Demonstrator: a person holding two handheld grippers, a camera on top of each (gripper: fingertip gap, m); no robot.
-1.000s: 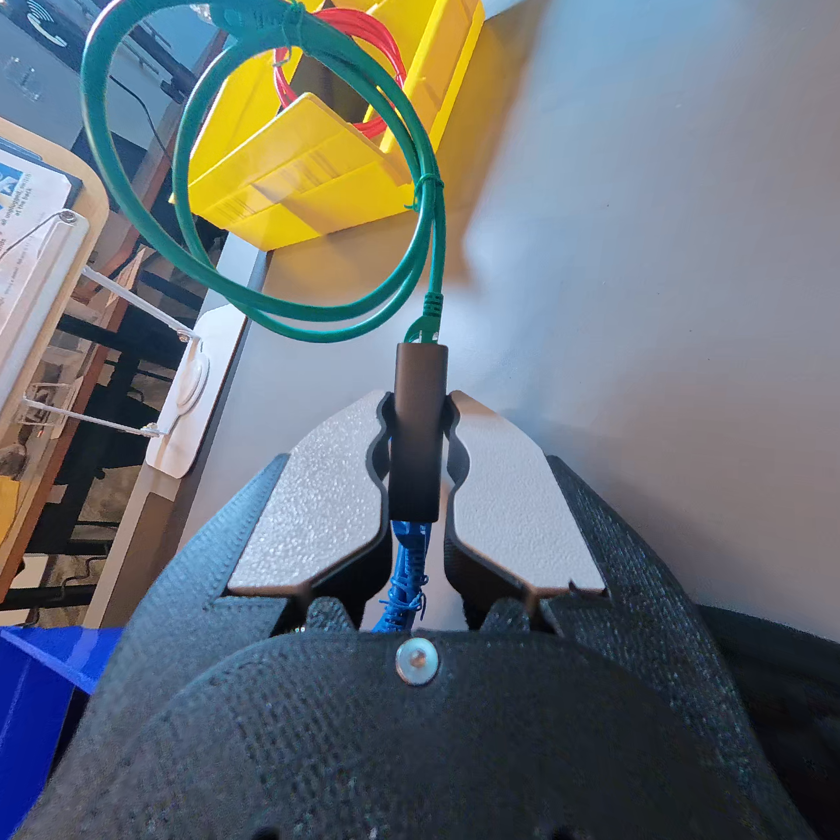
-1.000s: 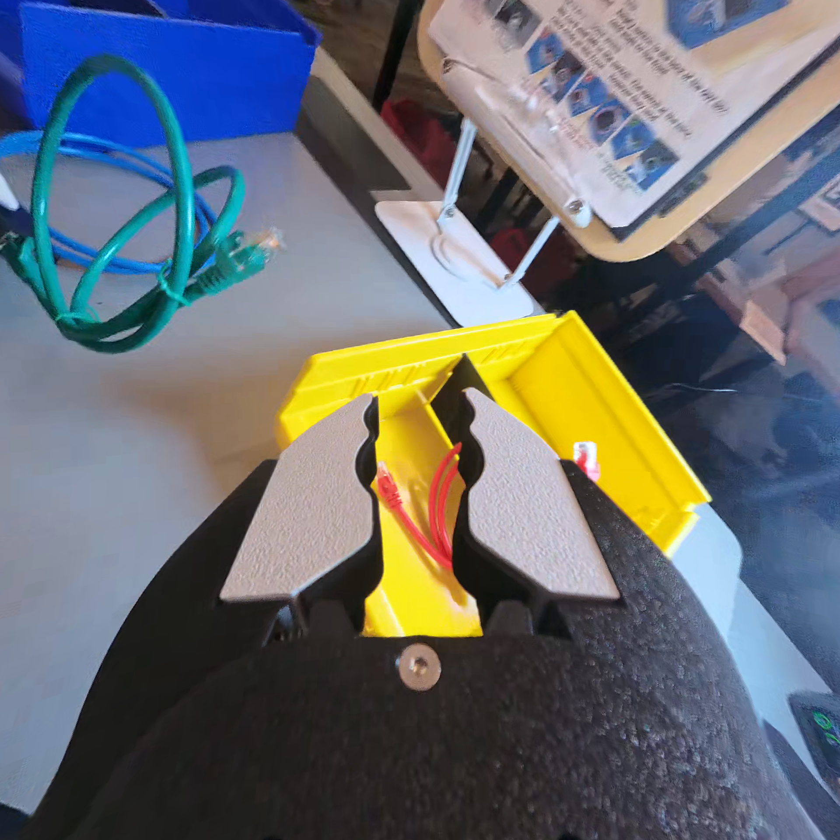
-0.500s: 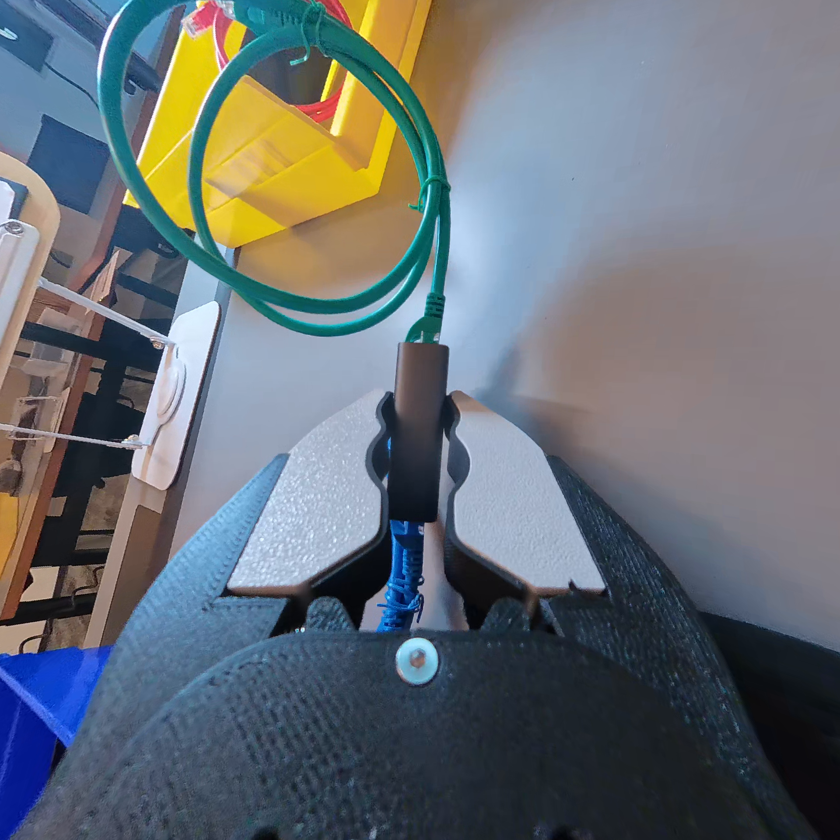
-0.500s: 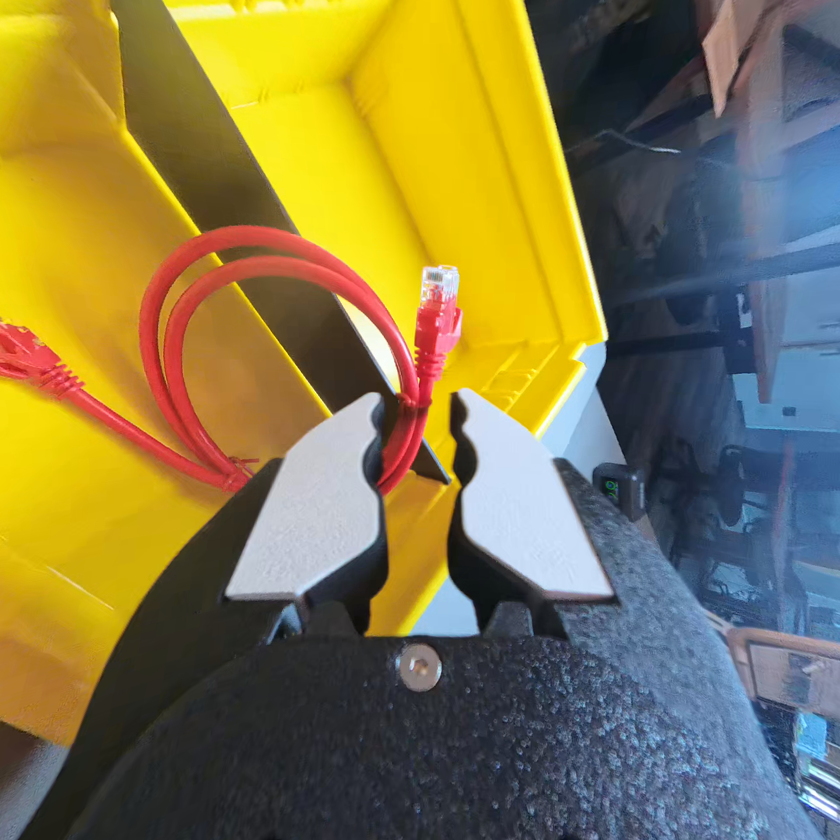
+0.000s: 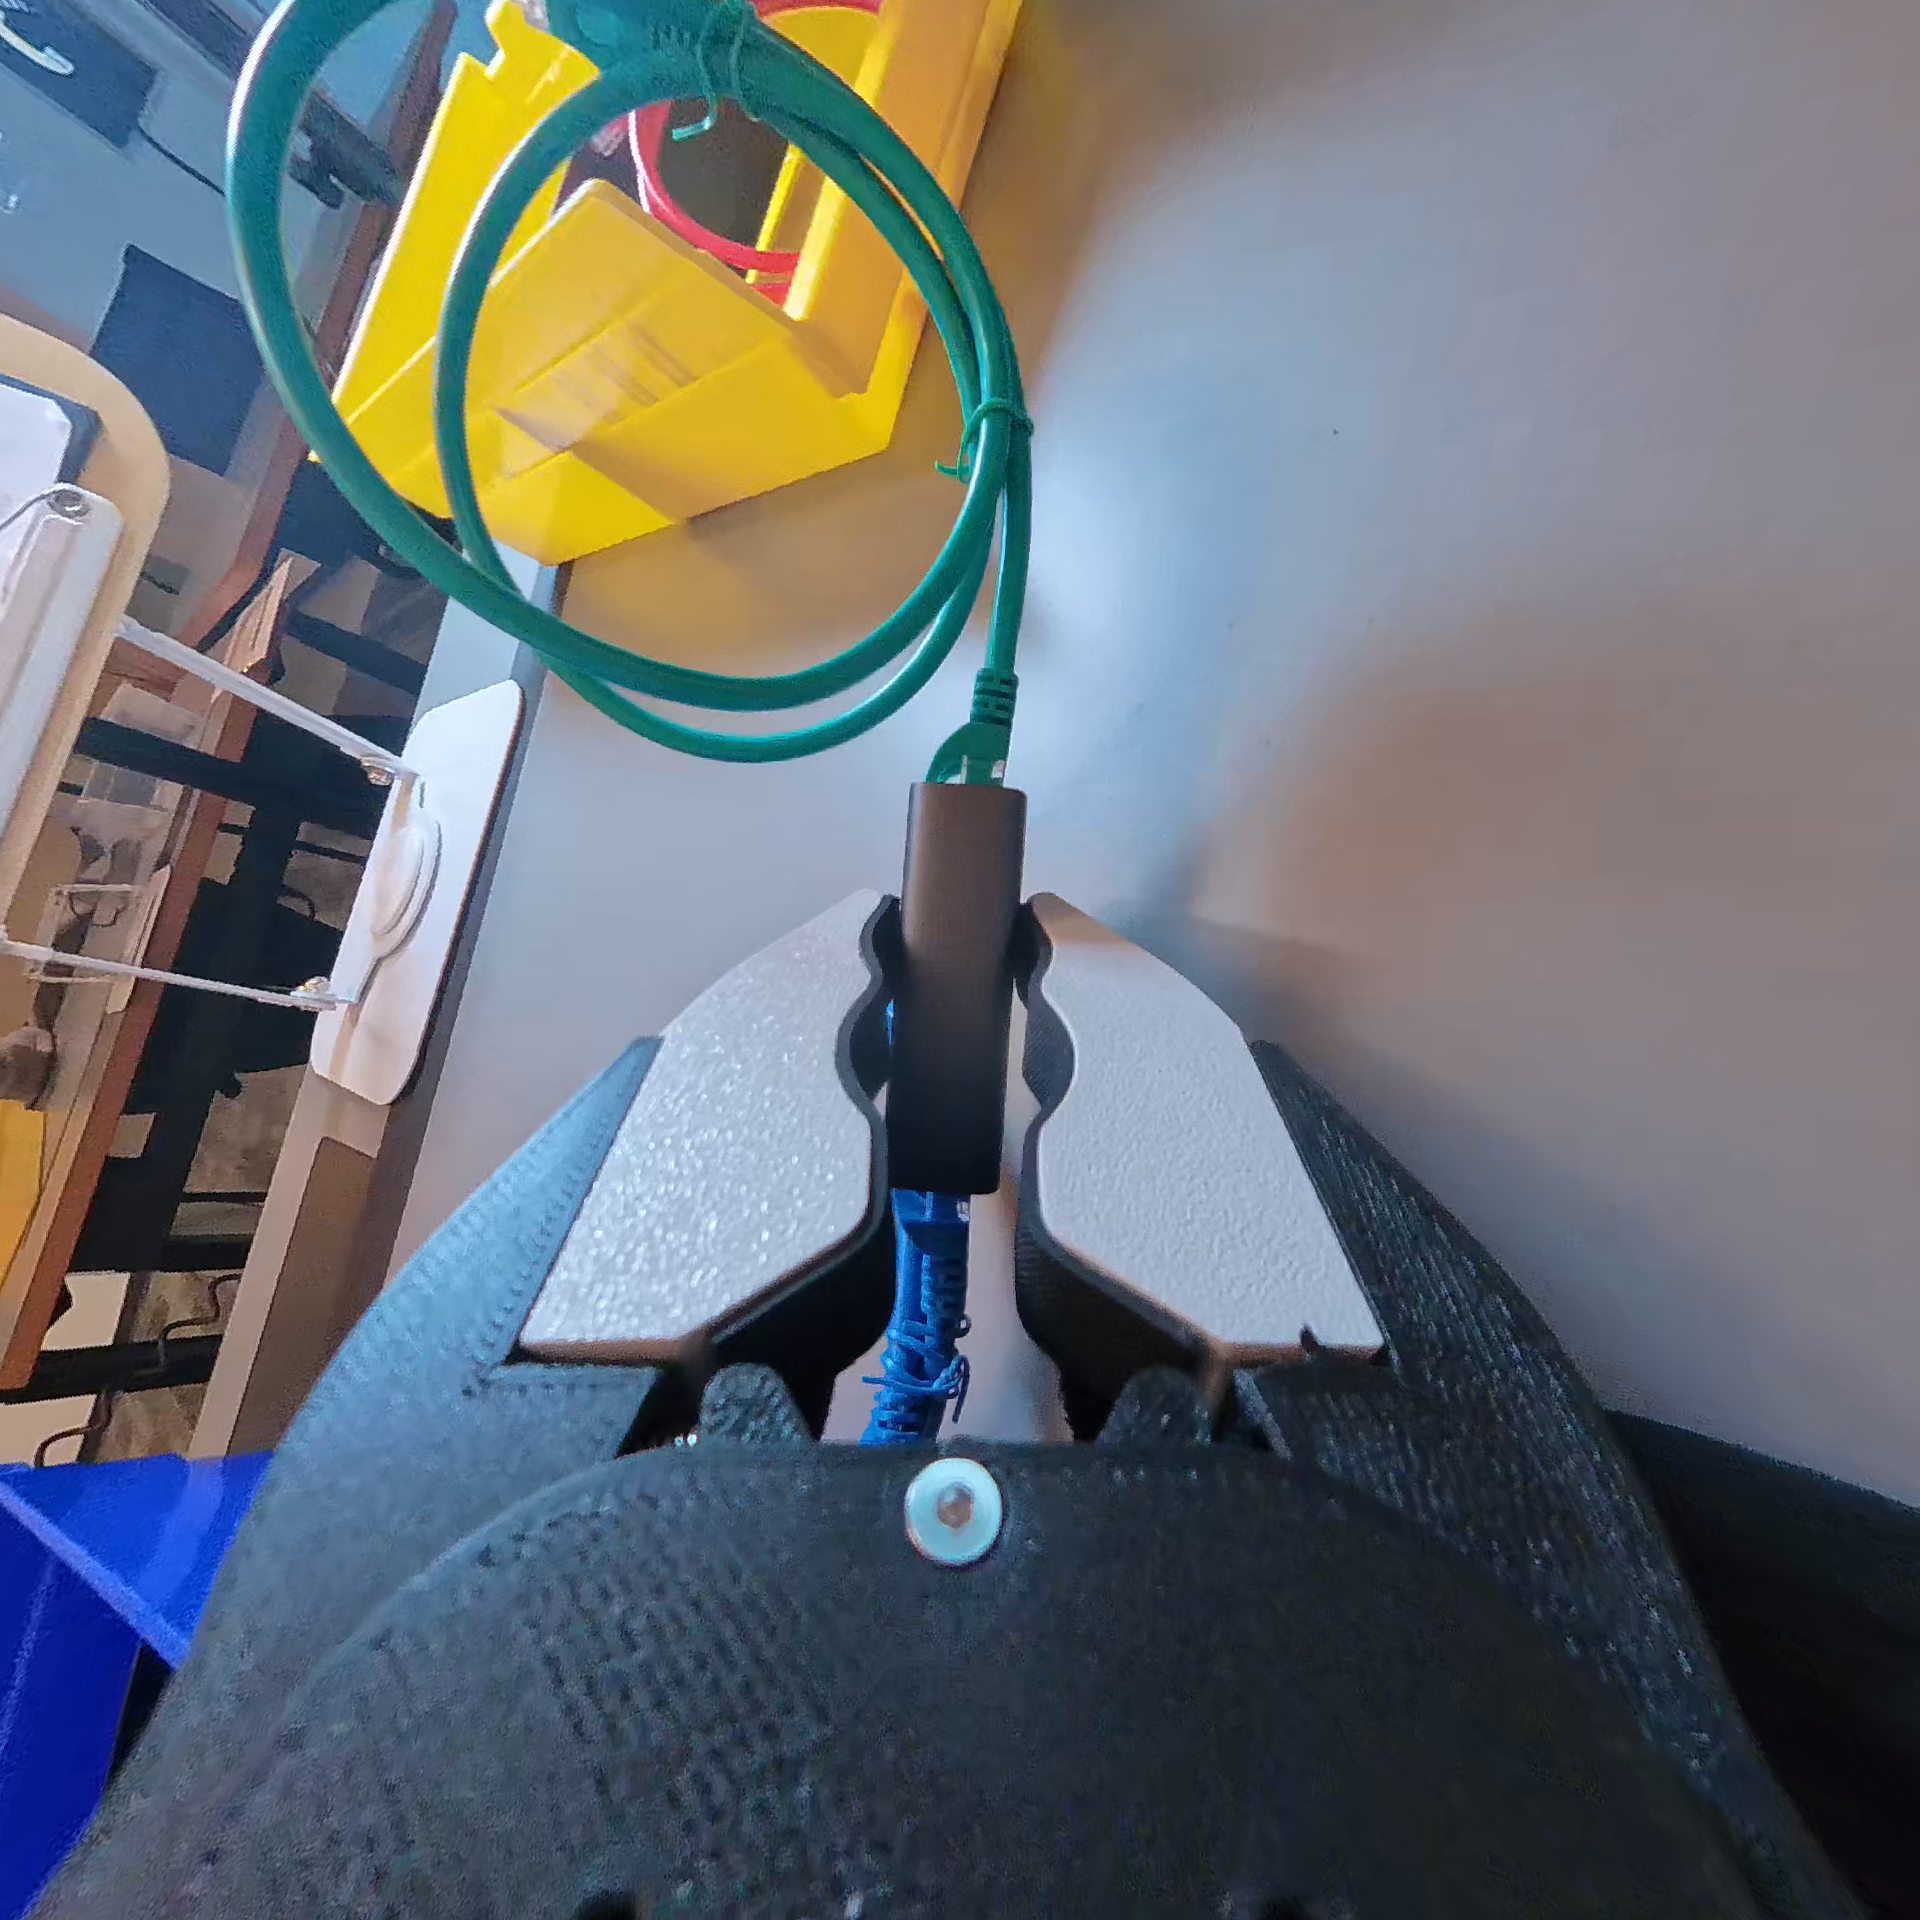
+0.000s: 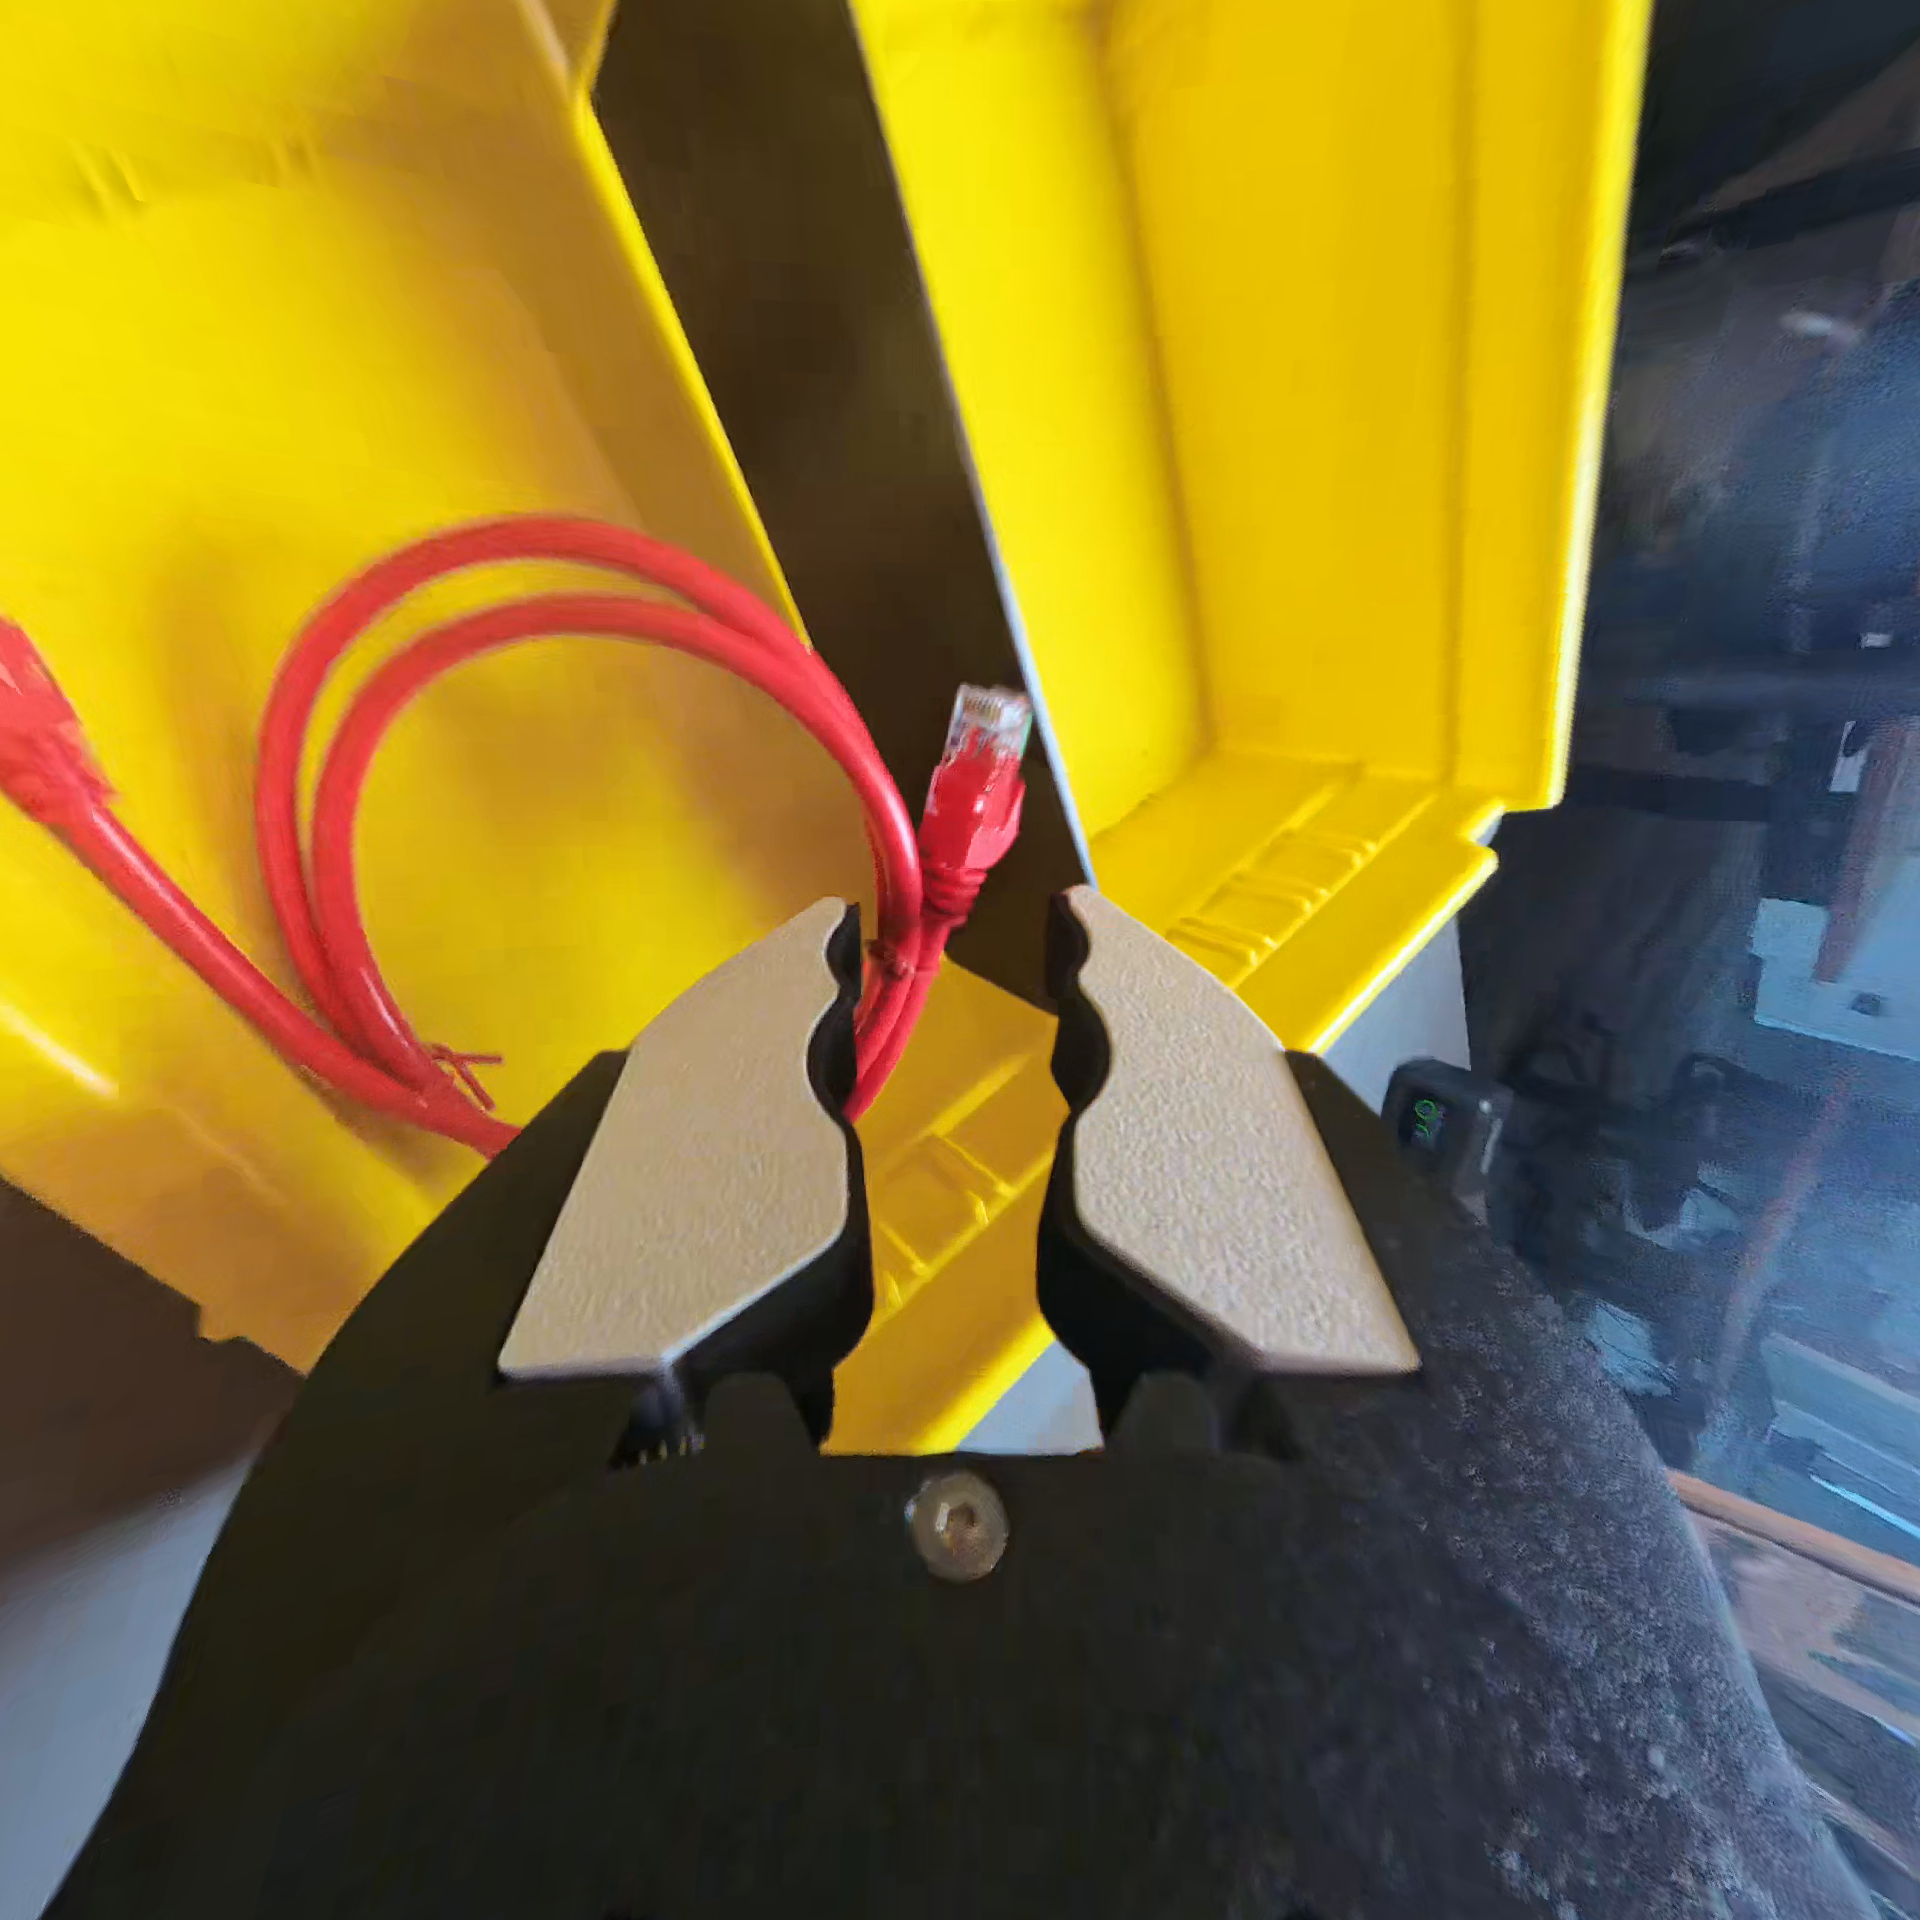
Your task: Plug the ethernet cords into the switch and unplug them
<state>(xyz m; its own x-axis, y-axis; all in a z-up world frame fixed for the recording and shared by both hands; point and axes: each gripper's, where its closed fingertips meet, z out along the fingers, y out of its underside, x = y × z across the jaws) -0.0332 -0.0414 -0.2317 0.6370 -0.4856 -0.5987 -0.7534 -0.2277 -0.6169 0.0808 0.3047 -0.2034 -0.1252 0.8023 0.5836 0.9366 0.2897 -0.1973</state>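
My left gripper (image 5: 954, 914) is shut on a slim black switch (image 5: 951, 987), held above the grey table. A coiled green ethernet cord (image 5: 623, 436) is plugged into its far end. A blue cord (image 5: 925, 1320) is plugged into its near end. My right gripper (image 6: 956, 914) is open inside the yellow bin (image 6: 1299, 520). A coiled red ethernet cord (image 6: 582, 613) lies in the bin. Its plug (image 6: 977, 790) stands up just past my fingertips, and its cable runs between the jaws against the left finger (image 6: 717, 1122).
The yellow bin (image 5: 644, 343) has a dark divider (image 6: 831, 468) and sits at the table's far edge. A blue bin (image 5: 62, 1621) is at the near left. A white stand base (image 5: 416, 894) sits on the table's left edge. A grey table top (image 5: 1455, 520) spreads to the right. My hands' fingertips stand some 35 centimetres from each other.
My right gripper moved down into the yellow bin and closer to the red cord's plug. My left gripper shifted slightly, still holding the switch with green and blue cords attached.
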